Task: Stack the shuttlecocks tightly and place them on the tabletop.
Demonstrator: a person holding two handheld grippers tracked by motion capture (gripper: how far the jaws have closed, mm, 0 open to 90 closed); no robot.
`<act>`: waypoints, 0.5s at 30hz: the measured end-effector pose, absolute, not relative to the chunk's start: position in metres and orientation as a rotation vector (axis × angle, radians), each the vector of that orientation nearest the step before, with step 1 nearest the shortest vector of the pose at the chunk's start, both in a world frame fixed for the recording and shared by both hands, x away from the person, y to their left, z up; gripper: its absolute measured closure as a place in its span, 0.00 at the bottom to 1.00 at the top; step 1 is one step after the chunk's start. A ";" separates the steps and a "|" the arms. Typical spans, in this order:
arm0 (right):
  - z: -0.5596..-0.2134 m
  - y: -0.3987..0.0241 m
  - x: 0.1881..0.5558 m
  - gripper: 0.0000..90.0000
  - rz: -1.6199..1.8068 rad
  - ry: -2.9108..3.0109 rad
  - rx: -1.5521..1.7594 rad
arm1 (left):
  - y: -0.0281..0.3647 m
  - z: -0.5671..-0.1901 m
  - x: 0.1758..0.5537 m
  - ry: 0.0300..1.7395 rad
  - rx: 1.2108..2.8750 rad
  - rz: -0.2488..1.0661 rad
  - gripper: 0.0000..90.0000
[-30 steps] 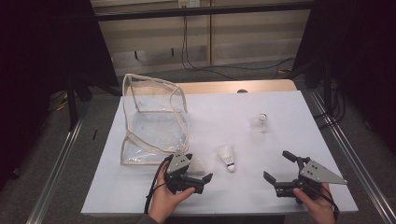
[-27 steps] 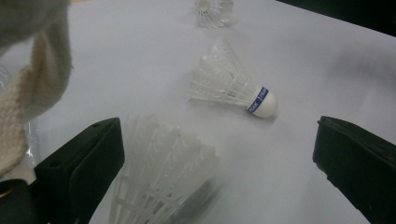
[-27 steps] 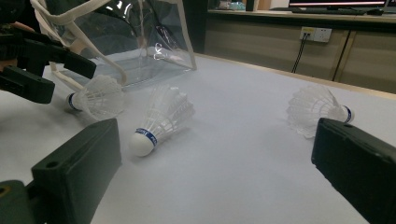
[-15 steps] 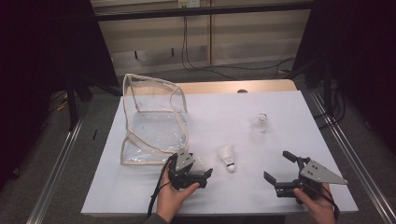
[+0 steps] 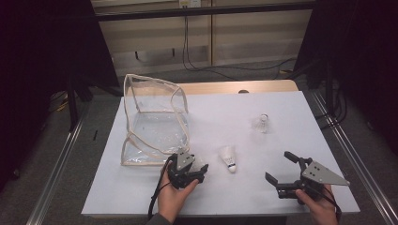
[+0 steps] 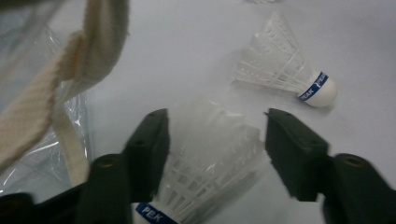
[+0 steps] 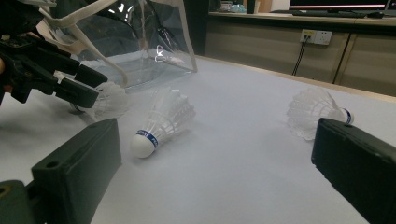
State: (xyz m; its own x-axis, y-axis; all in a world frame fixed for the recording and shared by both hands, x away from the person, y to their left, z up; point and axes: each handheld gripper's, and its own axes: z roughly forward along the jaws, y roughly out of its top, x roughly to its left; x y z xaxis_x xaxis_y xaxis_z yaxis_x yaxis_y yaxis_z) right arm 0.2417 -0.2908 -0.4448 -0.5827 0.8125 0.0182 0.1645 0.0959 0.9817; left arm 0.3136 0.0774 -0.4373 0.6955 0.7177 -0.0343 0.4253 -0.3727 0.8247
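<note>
A white shuttlecock point(image 6: 205, 158) lies on the white table point(image 5: 300, 117), cork toward the camera, between the jaws of my left gripper point(image 6: 215, 135). Those jaws have just been closing; the left pad touches the feathers and a sliver of gap shows at the right pad. From above, this gripper point(image 5: 199, 169) sits just right of the clear bag's front corner. A second shuttlecock point(image 5: 228, 158) with a blue band lies on its side a little to the right. My right gripper point(image 5: 278, 166) rests open and empty near the front right. A third shuttlecock point(image 5: 263, 123) lies farther back.
A clear plastic bag point(image 5: 155, 122) with cream fabric trim stands open at the back left; its strap point(image 6: 70, 70) hangs close to my left gripper. The table's front edge is just behind both hands. Dark floor and metal rails flank the table.
The left gripper's jaws have narrowed around the shuttlecock beside the bag. Neither hand has shifted, and the right gripper looks the same.
</note>
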 end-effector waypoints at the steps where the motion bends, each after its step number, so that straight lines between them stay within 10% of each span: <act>1: -0.445 -0.291 0.242 0.01 1.526 1.827 0.952 | 0.078 -0.436 0.313 0.884 2.017 0.428 0.58; 15: -0.444 -0.291 0.241 0.01 1.526 1.823 0.948 | 0.088 -0.429 0.302 0.873 2.015 0.363 0.68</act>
